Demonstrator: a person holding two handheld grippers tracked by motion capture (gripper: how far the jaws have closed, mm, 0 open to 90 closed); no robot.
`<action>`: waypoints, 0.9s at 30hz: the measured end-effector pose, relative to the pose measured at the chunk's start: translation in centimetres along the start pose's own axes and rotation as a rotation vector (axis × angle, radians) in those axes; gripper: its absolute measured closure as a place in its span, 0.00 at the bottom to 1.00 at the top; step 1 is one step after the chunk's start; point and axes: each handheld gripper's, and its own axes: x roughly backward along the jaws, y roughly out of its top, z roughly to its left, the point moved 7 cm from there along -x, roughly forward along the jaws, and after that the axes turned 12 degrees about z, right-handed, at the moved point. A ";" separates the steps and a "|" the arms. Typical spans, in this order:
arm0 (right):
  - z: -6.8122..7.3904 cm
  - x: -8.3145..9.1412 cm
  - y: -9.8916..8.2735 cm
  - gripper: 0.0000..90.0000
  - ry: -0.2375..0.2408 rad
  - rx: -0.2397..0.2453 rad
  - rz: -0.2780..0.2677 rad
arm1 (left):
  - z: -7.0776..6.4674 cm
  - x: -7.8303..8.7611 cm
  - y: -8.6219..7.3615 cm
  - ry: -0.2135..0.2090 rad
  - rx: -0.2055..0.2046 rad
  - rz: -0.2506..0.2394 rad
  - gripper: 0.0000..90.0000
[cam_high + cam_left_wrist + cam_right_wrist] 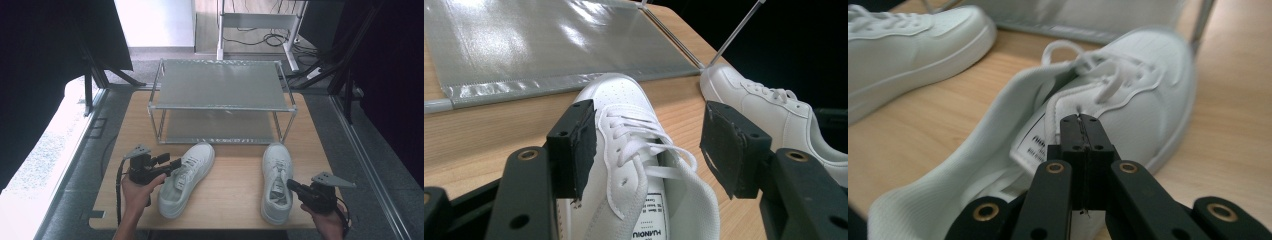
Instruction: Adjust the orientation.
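Observation:
Two white lace-up sneakers lie on the wooden table (235, 197), toes toward a metal shoe rack (220, 84). My left gripper (175, 163) is open at the side of the left sneaker (192, 167). In the left gripper view its jaws (651, 145) straddle the left sneaker (624, 100) over the laces and tongue, pads apart from it. My right gripper (291, 184) is shut at the collar of the right sneaker (276, 170). In the right gripper view its closed tips (1082, 124) hover over that sneaker's (1148, 100) tongue, with nothing seen between them.
The rack has two silvery mesh shelves on thin legs and stands at the table's far half; its lower shelf (549, 45) lies just beyond the sneaker toes. Dark curtains flank the table. A white desk frame with cables (260, 30) stands behind on the floor.

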 end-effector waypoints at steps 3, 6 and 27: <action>0.8 0.3 0.6 1.00 -0.026 0.020 -0.030 | 0.1 -0.1 0.0 0.006 -0.001 0.003 0.44; 4.6 -0.3 1.4 1.00 0.026 0.122 -0.024 | 0.3 -0.1 -0.1 0.006 0.005 0.006 0.44; 9.3 -2.2 -0.7 1.00 -0.119 0.336 0.148 | 0.4 0.2 -0.1 -0.023 0.033 -0.009 0.44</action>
